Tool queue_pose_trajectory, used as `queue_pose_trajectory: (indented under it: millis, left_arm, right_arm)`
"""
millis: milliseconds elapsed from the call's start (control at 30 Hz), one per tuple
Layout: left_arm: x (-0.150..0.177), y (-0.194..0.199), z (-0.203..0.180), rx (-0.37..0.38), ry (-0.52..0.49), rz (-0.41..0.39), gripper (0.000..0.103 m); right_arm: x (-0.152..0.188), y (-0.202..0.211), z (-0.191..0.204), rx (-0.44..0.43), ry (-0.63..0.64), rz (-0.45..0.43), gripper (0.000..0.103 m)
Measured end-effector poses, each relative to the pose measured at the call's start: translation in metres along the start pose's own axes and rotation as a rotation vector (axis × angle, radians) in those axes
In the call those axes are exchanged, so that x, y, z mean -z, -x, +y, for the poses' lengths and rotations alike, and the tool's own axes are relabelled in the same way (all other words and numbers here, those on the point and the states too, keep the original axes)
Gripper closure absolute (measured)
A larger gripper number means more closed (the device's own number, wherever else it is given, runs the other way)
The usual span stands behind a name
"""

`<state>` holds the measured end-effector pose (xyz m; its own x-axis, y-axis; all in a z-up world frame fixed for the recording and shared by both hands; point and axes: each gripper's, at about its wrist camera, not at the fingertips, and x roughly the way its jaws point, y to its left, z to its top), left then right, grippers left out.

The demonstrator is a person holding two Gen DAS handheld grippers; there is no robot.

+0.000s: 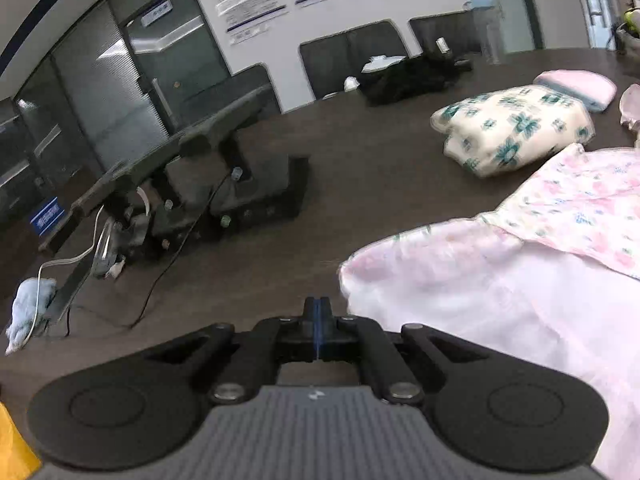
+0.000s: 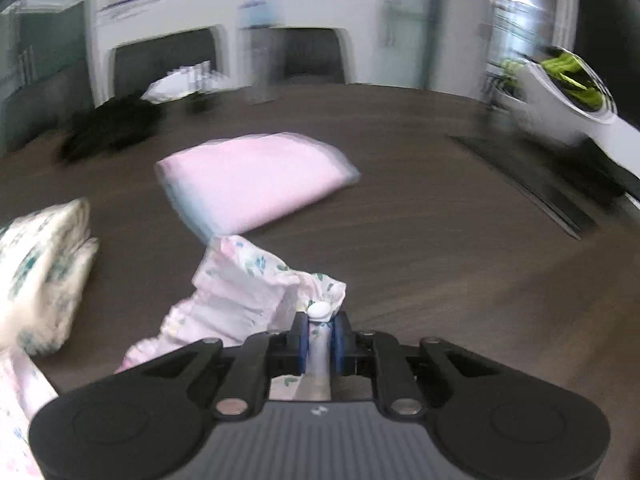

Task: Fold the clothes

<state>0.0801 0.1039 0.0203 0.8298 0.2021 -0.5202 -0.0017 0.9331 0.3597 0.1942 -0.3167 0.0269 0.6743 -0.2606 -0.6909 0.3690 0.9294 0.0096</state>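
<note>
While the right gripper (image 2: 319,334) is pinching a bunched edge of the pink floral garment (image 2: 240,284), its jaws clenched on the fabric beside a white button (image 2: 319,311), the left gripper (image 1: 317,320) is hovering over the dark desk (image 1: 360,184) with its jaws pressed together on nothing. Most of the garment is lying spread on the desk just right of the left gripper. Two folded pieces, a cream floral bundle (image 1: 516,128) and a pink one (image 2: 256,184), are sitting farther back
</note>
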Motion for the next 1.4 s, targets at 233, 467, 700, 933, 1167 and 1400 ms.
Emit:
queue_pose_trajectory:
  millis: [233,467,700,933,1167,1400]
  left_arm:
    - [0.014,0.123,-0.042,0.415,-0.054,-0.125,0.043]
    - [0.058,0.223,-0.162,0.628,-0.341,-0.241,0.02]
    - [0.071,0.217,-0.169,0.558,-0.309,-0.118,0.035]
    - [0.085,0.208,-0.142,0.517,-0.354,-0.087,0.101]
    - [0.092,0.205,-0.044,0.421,-0.343,-0.041,0.102]
    - [0.107,0.226,0.024,0.516,-0.166,-0.062,0.08]
  right_arm:
    - [0.028,0.129,-0.062,-0.456,0.162,-0.123,0.053]
    - [0.144,0.207,-0.088,-0.791,0.712,-0.211,0.042]
    - [0.193,0.193,-0.082,-0.842,0.778,-0.102,0.042]
    - [0.181,0.158,-0.088,-0.871,0.667,-0.037,0.09]
    - [0.209,0.192,-0.093,-0.948,0.726,-0.042,0.103]
    - [0.236,0.238,-0.099,-1.054,0.755,-0.053,0.092]
